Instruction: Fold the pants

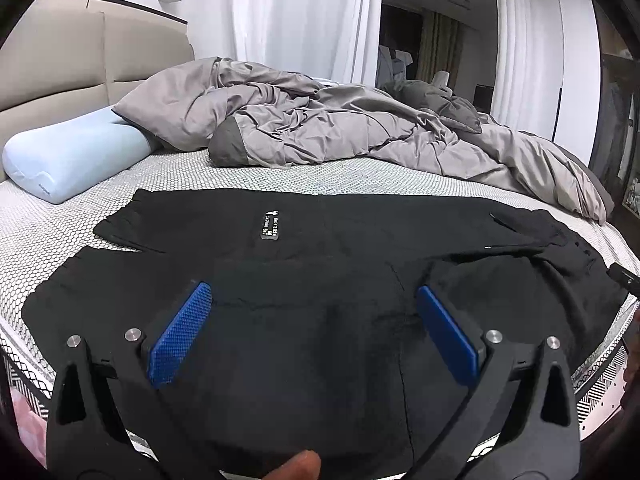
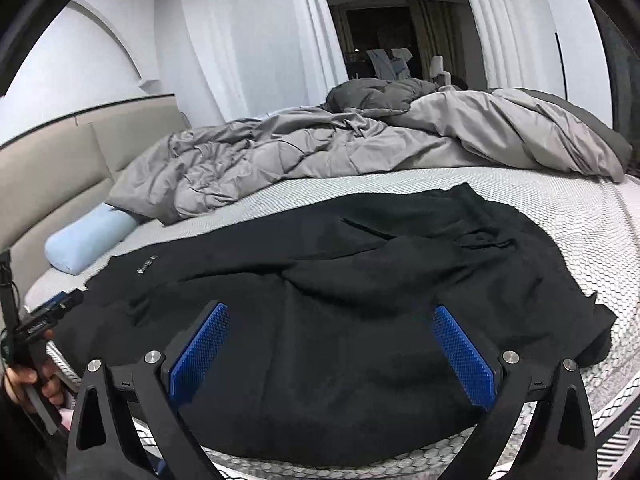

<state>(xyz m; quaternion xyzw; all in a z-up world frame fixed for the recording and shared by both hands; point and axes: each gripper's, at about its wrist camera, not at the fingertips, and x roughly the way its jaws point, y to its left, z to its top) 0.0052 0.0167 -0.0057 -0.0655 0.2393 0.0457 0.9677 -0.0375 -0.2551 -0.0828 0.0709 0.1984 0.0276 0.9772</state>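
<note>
Black pants lie spread across the near side of the bed, with a small white label on the far leg. They also show in the right wrist view, rumpled toward the right end. My left gripper is open, hovering just above the pants' near part, blue pads wide apart and holding nothing. My right gripper is open above the pants' near edge, blue pads apart and empty. The left gripper's body shows at the left edge of the right wrist view.
A crumpled grey duvet covers the far half of the bed. A light blue pillow lies at the far left by the beige headboard. The mattress has a white honeycomb cover. White curtains hang behind.
</note>
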